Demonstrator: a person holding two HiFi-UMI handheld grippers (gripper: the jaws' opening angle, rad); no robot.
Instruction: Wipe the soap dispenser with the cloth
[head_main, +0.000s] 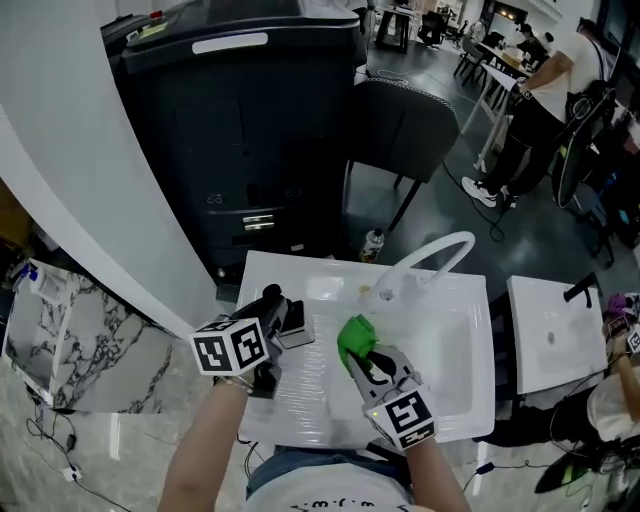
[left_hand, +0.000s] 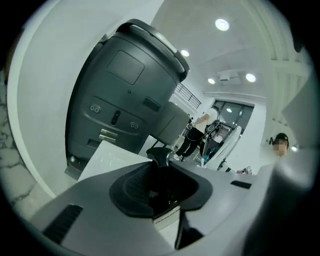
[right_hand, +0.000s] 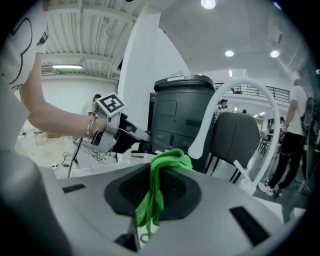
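My left gripper (head_main: 272, 318) is shut on a black soap dispenser (head_main: 288, 316) and holds it above the left side of the white sink counter (head_main: 290, 400). In the left gripper view the dispenser's dark pump head (left_hand: 159, 156) sticks up between the jaws of this gripper (left_hand: 162, 187), with a white label below it. My right gripper (head_main: 362, 358) is shut on a bright green cloth (head_main: 354, 336), a little to the right of the dispenser and apart from it. The cloth (right_hand: 161, 172) bunches over the jaws of the right gripper (right_hand: 155, 200), and the left gripper (right_hand: 117, 134) shows beyond.
A curved white faucet (head_main: 440, 250) arches over the sink basin (head_main: 445, 340). Behind the counter stand a large dark bin (head_main: 250, 130) and a dark chair (head_main: 400, 125). A bottle (head_main: 372, 243) lies on the floor. A second white sink (head_main: 555, 335) is at right, with people (head_main: 540, 110) beyond.
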